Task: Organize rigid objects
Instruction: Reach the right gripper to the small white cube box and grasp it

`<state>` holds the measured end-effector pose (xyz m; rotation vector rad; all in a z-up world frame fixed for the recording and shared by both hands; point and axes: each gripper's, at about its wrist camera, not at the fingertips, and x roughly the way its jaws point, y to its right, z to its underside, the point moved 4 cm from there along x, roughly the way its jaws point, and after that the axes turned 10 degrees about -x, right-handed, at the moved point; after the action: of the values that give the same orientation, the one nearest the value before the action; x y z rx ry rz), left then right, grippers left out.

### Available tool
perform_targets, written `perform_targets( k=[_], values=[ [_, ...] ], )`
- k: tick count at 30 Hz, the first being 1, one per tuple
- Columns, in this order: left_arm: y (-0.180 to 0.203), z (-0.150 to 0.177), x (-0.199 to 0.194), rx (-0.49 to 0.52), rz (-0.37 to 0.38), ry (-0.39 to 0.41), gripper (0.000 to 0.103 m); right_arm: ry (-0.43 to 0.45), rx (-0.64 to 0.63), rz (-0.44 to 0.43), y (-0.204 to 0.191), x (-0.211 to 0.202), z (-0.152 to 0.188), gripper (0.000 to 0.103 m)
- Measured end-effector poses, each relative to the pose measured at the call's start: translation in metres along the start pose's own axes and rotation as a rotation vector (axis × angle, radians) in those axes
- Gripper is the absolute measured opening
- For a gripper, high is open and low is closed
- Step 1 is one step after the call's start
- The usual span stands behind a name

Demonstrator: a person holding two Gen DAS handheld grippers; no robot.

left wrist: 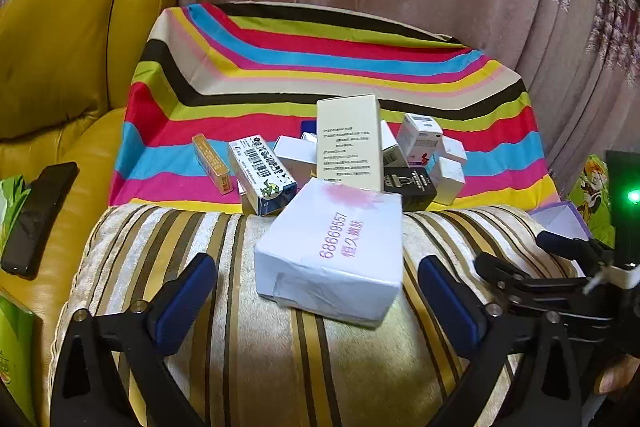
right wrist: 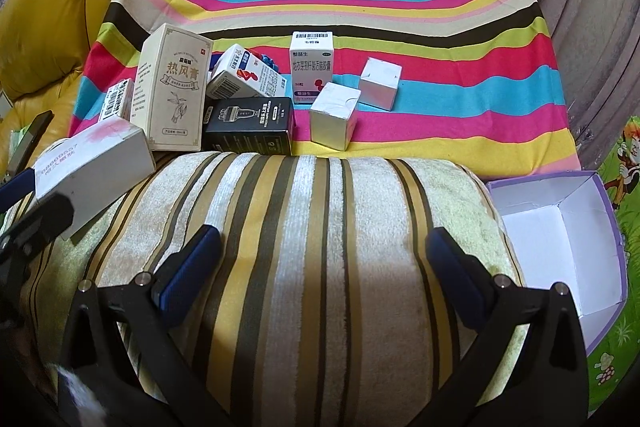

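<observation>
On the striped cushion (left wrist: 192, 251), white box (left wrist: 332, 259) lies flat, long axis pointing away

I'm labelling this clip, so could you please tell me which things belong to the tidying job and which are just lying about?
Job:
white box
tall beige box
black box
small white cubes
open purple-edged box

Lying about:
phone
striped cushion
yellow sofa

I am seeing both feeds evenly and brightly lit, colours saturated. Fisheye distortion is bending the edges and darkening the corners. Glare is showing on the yellow leather seat (left wrist: 60, 39). The tongs are casting soft shadows on the striped cushion (right wrist: 304, 235).
</observation>
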<state>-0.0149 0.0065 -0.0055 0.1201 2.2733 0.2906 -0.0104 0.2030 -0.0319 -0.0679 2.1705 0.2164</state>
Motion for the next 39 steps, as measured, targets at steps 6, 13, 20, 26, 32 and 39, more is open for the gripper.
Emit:
perform_targets(
  k=[6, 13, 20, 26, 32, 39],
  values=[
    [0.002, 0.004, 0.002, 0.01, 0.031, -0.01, 0.072, -0.026, -0.017, -0.1, 0.01, -0.003, -0.001, 0.103],
    [0.005, 0.007, 0.0, 0.026, 0.049, 0.008, 0.072, 0.048, 0.076, -0.132, 0.033, -0.014, -0.005, 0.103],
    [0.01, 0.006, -0.003, 0.047, 0.048, 0.02, 0.072, 0.097, 0.143, -0.062, 0.067, -0.003, -0.027, 0.103],
    [0.013, 0.002, -0.012, 0.041, 0.06, 0.046, 0.071, 0.1, 0.215, -0.085, 0.089, 0.016, -0.05, 0.103],
    [0.022, 0.0, -0.017, 0.045, 0.093, 0.076, 0.071, 0.068, 0.205, -0.061, 0.095, 0.045, -0.079, 0.102],
    [0.03, -0.001, -0.011, 0.063, 0.103, 0.053, 0.071, -0.02, 0.169, 0.003, 0.098, 0.085, -0.103, 0.091]
  ],
)
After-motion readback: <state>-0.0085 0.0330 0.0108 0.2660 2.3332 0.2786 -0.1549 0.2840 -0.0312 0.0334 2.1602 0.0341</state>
